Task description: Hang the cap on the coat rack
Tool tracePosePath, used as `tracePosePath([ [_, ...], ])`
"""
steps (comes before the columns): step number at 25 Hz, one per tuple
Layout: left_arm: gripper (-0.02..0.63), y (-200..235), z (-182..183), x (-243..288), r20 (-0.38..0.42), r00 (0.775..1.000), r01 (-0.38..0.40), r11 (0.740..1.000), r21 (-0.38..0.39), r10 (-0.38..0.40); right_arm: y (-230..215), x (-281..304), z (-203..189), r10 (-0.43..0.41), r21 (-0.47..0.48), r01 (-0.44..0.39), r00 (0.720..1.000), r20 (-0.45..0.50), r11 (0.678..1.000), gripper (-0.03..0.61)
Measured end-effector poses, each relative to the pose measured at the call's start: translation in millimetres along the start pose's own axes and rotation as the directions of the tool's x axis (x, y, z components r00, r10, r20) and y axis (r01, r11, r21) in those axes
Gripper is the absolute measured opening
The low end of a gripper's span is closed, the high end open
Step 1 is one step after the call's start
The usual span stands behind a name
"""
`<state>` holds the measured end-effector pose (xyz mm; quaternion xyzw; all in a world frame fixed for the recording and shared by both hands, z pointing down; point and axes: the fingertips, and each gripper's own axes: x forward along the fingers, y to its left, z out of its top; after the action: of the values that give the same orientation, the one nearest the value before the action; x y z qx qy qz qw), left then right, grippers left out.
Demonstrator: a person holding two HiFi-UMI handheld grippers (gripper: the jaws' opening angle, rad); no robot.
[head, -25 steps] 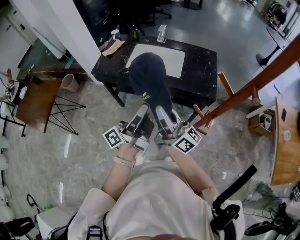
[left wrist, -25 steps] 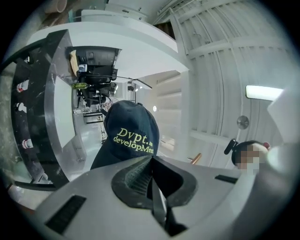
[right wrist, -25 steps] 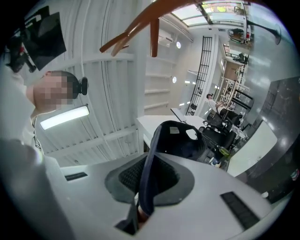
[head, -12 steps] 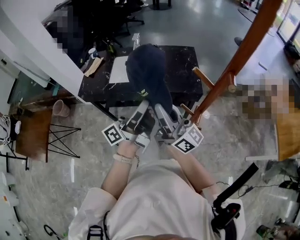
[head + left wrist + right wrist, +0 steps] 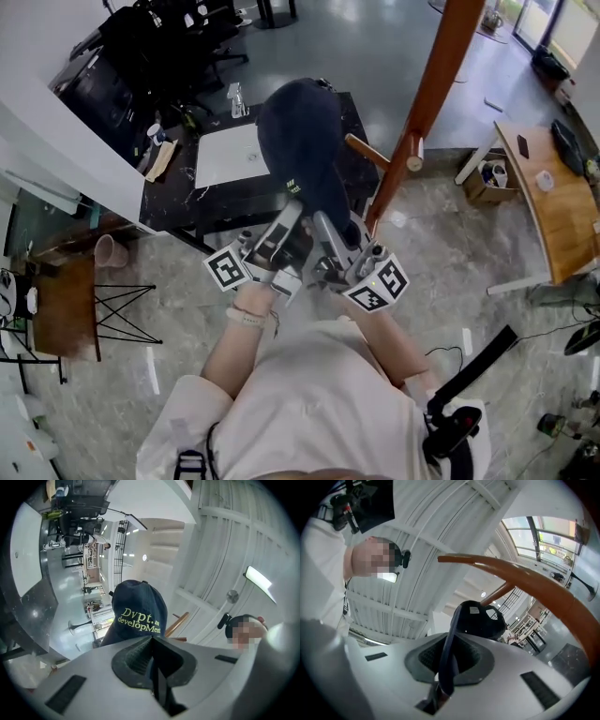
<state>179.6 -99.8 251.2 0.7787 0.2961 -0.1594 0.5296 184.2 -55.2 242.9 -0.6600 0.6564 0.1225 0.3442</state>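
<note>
**Closer to the rack now, cap clamped in both claws**

Since a second ago the coat rack [image 5: 439,80] has swung from the right edge of my head view to upper centre. One peg [image 5: 380,154] now pokes out just beside the cap [image 5: 302,141].

The cap is in the air, well above the floor, seen against the right end of the black table [image 5: 183,202] below. The left gripper [image 5: 284,225] and right gripper [image 5: 325,232] sit side by side, each pinched shut on the cap's lower edge. In the left gripper view the pads are closed on dark fabric, with the lettered crown rising above them. In the right gripper view a thin dark edge runs down between the closed jaws, and the cap's open inside faces the rack's curved arm.

I judge the two-point hold keeps the opening spread and steady for the peg. Both forearms reach forward and up, close together, wrists tilted back.
</note>
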Motion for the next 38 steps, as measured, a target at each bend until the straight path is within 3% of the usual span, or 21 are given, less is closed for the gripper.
tracePosePath([
  [8, 0.008, -5, -41, 16, -0.084, 0.994, 0.066, 0.997, -0.045, -0.069, 6, -37, 24, -0.058, -0.149, 0.063, 0.998, 0.039, 0.987, 0.040],
  [14, 0.008, -2, -76, 16, -0.102, 0.991, 0.071, 0.993, -0.099, -0.081, 7, -70, 31, -0.100, -0.188, 0.105, 0.994, 0.039, 0.977, 0.040],
  [18, 0.008, -5, -89, 10, -0.122, 0.989, 0.078, 0.993, -0.085, -0.088, 14, -85, 31, -0.113, -0.209, 0.118, 0.993, 0.032, 0.971, 0.040],
  [23, 0.008, -2, -101, -7, -0.102, 0.993, 0.044, 0.991, -0.123, -0.057, 21, -98, 20, -0.125, -0.189, 0.125, 0.992, 0.011, 0.974, 0.040],
  [33, 0.008, 3, -110, -36, -0.096, 0.995, -0.002, 0.992, -0.123, -0.009, 33, -113, -3, -0.134, -0.155, 0.132, 0.991, -0.006, 0.979, 0.041],
  [38, 0.008, 11, -115, -42, -0.112, 0.994, -0.013, 0.997, -0.080, 0.004, 28, -123, -14, -0.149, -0.141, 0.147, 0.989, -0.004, 0.979, 0.040],
])
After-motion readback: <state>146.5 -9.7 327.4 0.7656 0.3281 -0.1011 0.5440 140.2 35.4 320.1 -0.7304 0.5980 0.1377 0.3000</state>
